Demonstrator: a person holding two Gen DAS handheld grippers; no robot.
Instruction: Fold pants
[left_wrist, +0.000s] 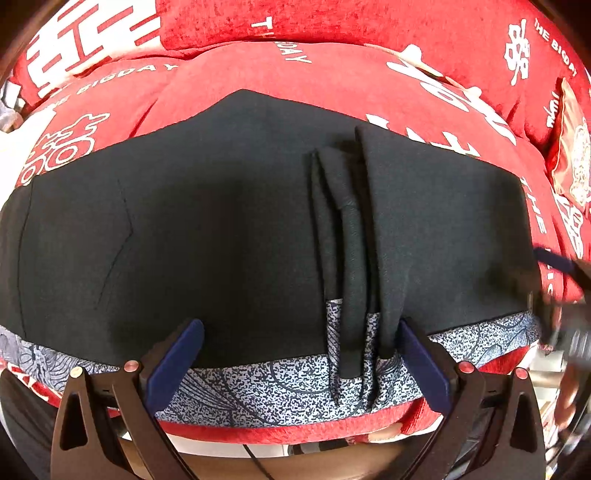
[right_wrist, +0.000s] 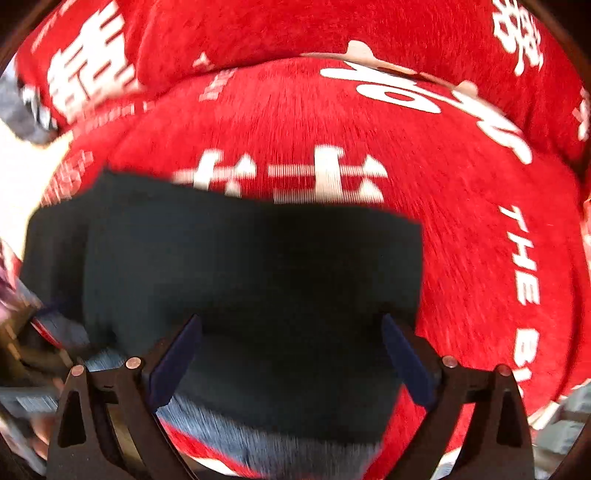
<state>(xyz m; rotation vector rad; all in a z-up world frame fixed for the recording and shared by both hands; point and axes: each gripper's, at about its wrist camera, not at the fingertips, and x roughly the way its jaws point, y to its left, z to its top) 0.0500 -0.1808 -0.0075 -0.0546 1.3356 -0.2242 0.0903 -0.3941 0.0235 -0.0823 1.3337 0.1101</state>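
Observation:
Dark pants (left_wrist: 221, 229) with a grey patterned lining band (left_wrist: 280, 384) lie folded on a red sofa cover. A few folded layers (left_wrist: 351, 258) stack up at right of centre. My left gripper (left_wrist: 301, 354) is open and empty, its blue pads on either side of the pants' near edge. My right gripper (right_wrist: 291, 350) is open and empty over the right end of the pants (right_wrist: 258, 280); that view is blurred. The right gripper also shows blurred at the right edge of the left wrist view (left_wrist: 565, 295).
The red sofa cover (left_wrist: 295, 70) with white lettering spreads behind and to the right (right_wrist: 461, 221). A red and gold cushion (left_wrist: 572, 158) sits at far right. The sofa's front edge (left_wrist: 280, 432) is just below the pants.

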